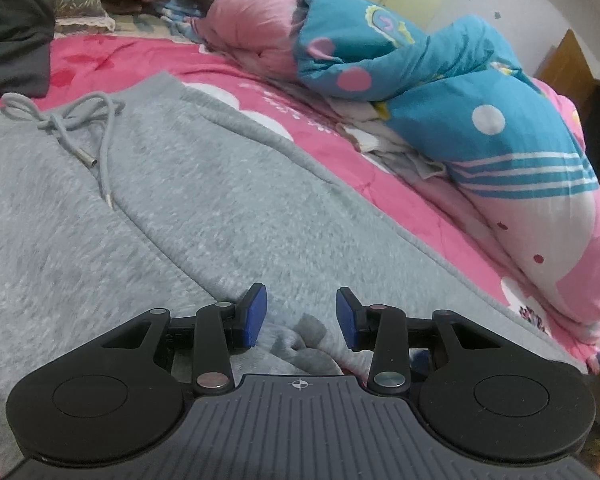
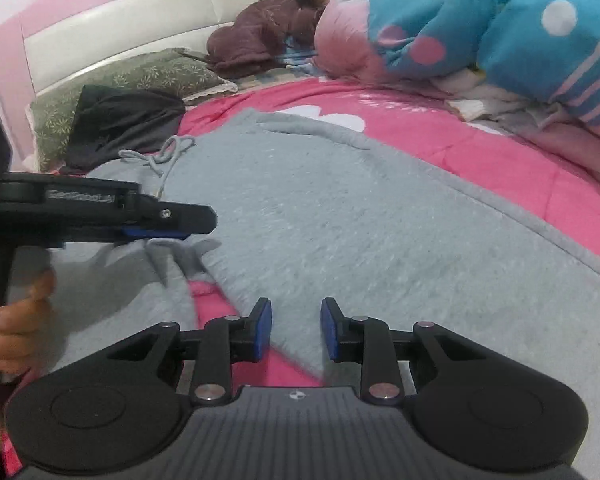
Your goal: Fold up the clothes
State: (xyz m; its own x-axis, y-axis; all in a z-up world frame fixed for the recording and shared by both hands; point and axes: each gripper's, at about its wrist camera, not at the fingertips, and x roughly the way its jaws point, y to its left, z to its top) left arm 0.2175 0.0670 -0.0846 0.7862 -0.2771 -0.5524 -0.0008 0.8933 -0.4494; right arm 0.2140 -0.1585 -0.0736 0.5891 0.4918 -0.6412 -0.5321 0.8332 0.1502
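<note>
Grey sweatpants (image 1: 204,200) lie flat on the pink bed (image 1: 340,128) — the grasp looks next. Left gripper (image 1: 300,316) and right gripper (image 2: 295,330) hover at the leg ends, pads apart, gripping nothing — each needs a cuff to pinch.

A bed (image 2: 480,152) under a pink cover carries it all — grey sweatpants (image 2: 340,216) spread flat across the middle. A rolled blue-and-pink quilt (image 1: 440,92) lies along the far side, and near the headboard (image 2: 112,12) lie a green pillow (image 2: 140,76), a dark garment (image 2: 128,124) and a maroon heap (image 2: 260,40).
</note>
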